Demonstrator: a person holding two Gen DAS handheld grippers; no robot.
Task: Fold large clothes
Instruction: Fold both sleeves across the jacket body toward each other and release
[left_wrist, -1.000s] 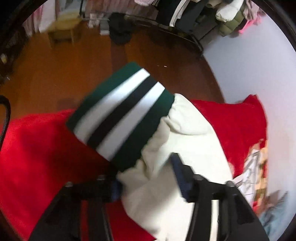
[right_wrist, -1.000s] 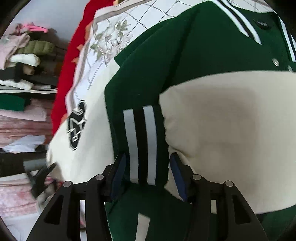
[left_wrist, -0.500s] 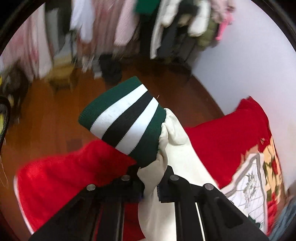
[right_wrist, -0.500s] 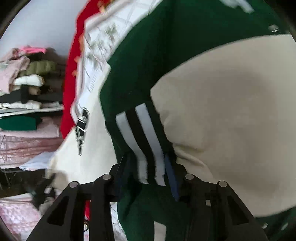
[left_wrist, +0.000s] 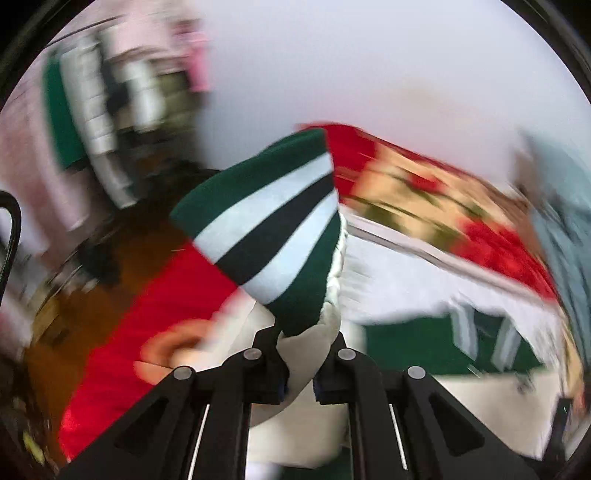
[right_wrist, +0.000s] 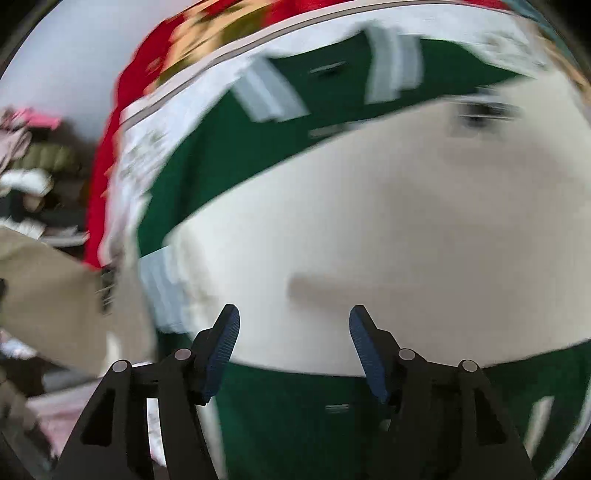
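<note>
Left gripper (left_wrist: 298, 363) jaws clenched on cream sleeve below green-white-black striped knit cuff (left_wrist: 269, 236); right gripper (right_wrist: 293, 332) jaws released above soft, bulky green-and-cream varsity jacket (right_wrist: 388, 236); grip seams.

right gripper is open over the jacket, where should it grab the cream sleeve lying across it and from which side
Probably near the striped cuff at the cream sleeve's left end. The sleeve lies flat across the green jacket, so the right gripper should come down from above with one finger on each side of its narrow width. There the fabric bunches thicker. The left gripper grips the other cuff the same way.
</note>
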